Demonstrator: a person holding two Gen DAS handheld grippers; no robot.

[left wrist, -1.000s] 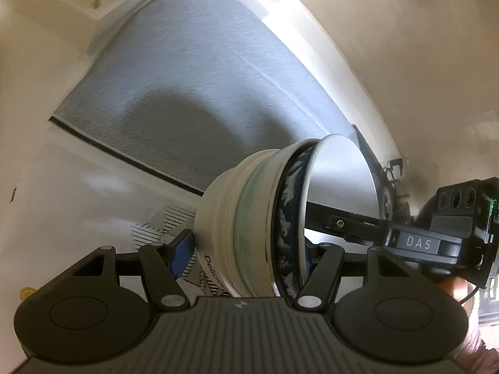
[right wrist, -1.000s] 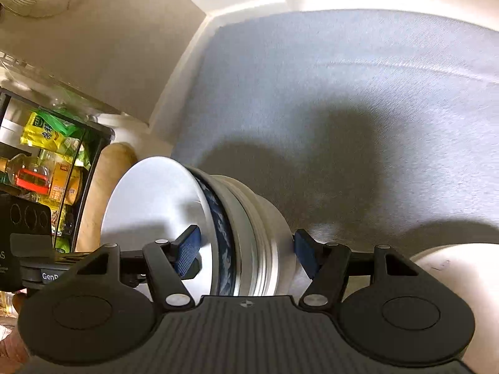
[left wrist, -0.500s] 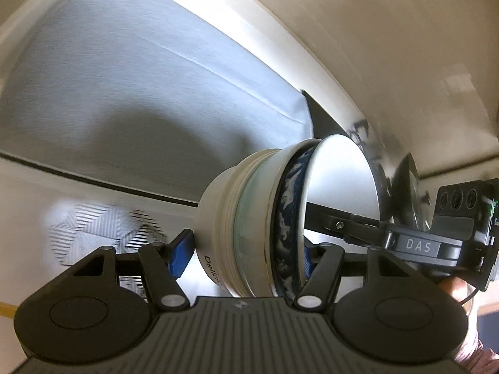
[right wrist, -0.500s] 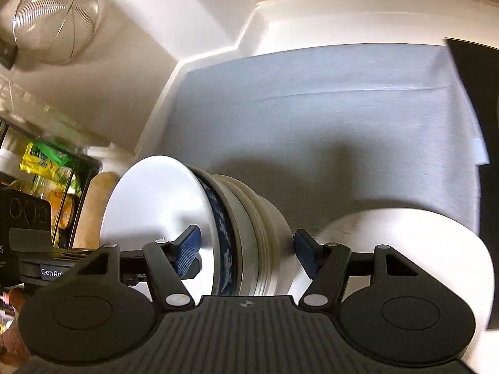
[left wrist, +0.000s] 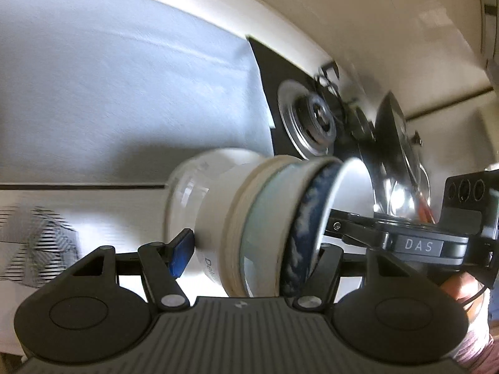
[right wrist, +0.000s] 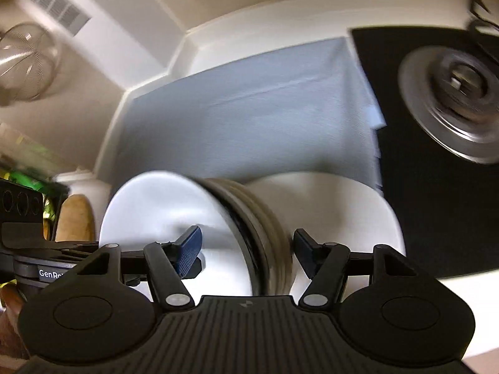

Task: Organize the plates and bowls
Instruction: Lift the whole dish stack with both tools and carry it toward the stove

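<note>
A nested stack of bowls [left wrist: 249, 215], white outside with a pale green one and a blue-patterned one inside, is held on its side between both grippers. My left gripper [left wrist: 252, 249] is shut on the stack, one pad on the base, the other inside the rim. My right gripper [right wrist: 246, 249] is shut on the same stack [right wrist: 218, 218] from the opposite side. A white plate [right wrist: 343, 218] lies under the stack in the right wrist view.
A grey mat [right wrist: 249, 118] covers the white counter. A black stove top [right wrist: 421, 187] with a metal burner [right wrist: 455, 99] lies to the right. A metal pan lid [left wrist: 396, 155] stands by the burner. A wire strainer [right wrist: 25, 65] hangs at left.
Both grippers have carried the bowl stack to the right along the counter, from over the grey mat toward the stove. The white plate and burner have come into view.
</note>
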